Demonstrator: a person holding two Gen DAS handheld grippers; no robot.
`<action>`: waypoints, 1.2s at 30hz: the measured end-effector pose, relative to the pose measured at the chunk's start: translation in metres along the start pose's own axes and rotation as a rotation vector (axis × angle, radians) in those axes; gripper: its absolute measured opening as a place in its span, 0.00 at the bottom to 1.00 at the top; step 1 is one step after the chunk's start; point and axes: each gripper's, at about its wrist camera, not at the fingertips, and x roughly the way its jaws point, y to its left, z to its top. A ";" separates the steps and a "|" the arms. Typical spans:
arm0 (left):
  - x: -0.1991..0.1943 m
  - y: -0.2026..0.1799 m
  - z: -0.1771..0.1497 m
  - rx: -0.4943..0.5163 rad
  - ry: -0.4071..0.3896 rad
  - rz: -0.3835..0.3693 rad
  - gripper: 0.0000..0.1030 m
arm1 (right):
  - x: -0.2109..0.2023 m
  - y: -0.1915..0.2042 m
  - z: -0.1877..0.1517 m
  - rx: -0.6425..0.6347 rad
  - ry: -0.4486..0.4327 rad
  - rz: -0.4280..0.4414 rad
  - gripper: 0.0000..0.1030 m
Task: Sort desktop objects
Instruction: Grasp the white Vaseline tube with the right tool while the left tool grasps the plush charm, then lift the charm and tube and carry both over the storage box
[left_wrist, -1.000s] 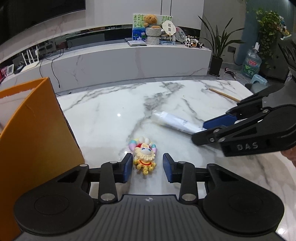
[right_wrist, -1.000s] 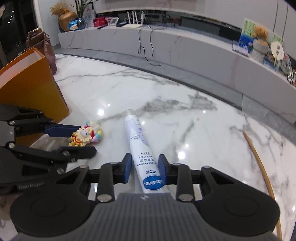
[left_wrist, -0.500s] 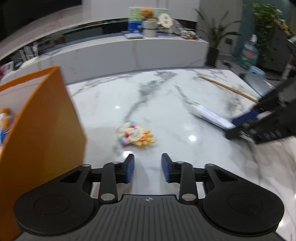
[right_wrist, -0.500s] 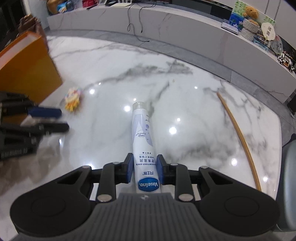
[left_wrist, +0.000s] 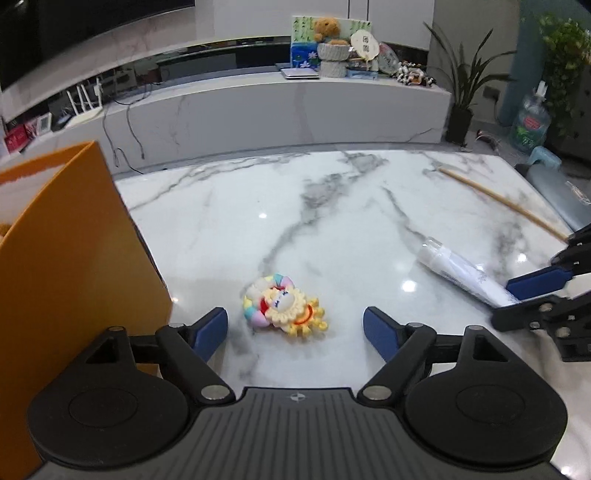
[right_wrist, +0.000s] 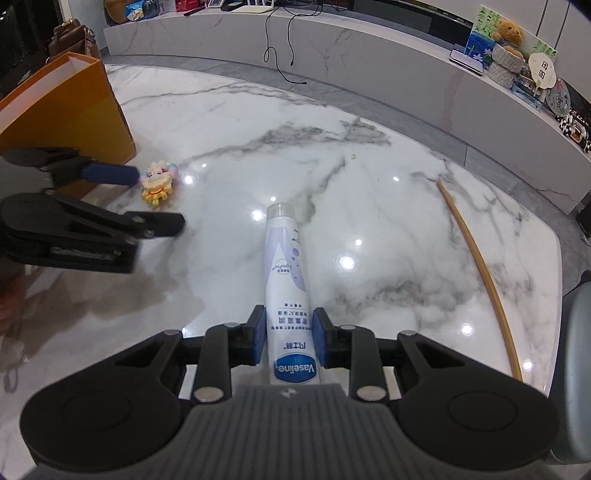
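Now, on a white marble tabletop (left_wrist: 332, 206), the left hand-held gripper (left_wrist: 295, 328) hangs low over a small pastel toy (left_wrist: 282, 304) shaped like a sun-faced character. Its blue-padded jaws are opening wide, and the toy lies flat on the marble between and just ahead of them, untouched. An open orange box (left_wrist: 70, 266) stands just to the left. To the right, the right hand-held gripper (right_wrist: 288, 341) is clamped narrowly on the lower end of a white Vaseline tube (right_wrist: 286, 273), whose cap points away across the marble. A thin wooden stick (right_wrist: 480, 273) lies near the far right edge.
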 end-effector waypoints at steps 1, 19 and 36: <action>0.000 0.001 0.000 -0.007 -0.002 -0.002 0.94 | 0.000 -0.001 -0.001 0.002 -0.003 0.005 0.28; -0.008 0.019 -0.005 -0.031 -0.045 0.010 0.43 | -0.004 0.001 -0.005 -0.013 0.000 -0.005 0.29; -0.033 0.000 -0.006 0.067 -0.078 -0.075 0.41 | -0.017 -0.005 -0.002 0.047 0.001 0.011 0.23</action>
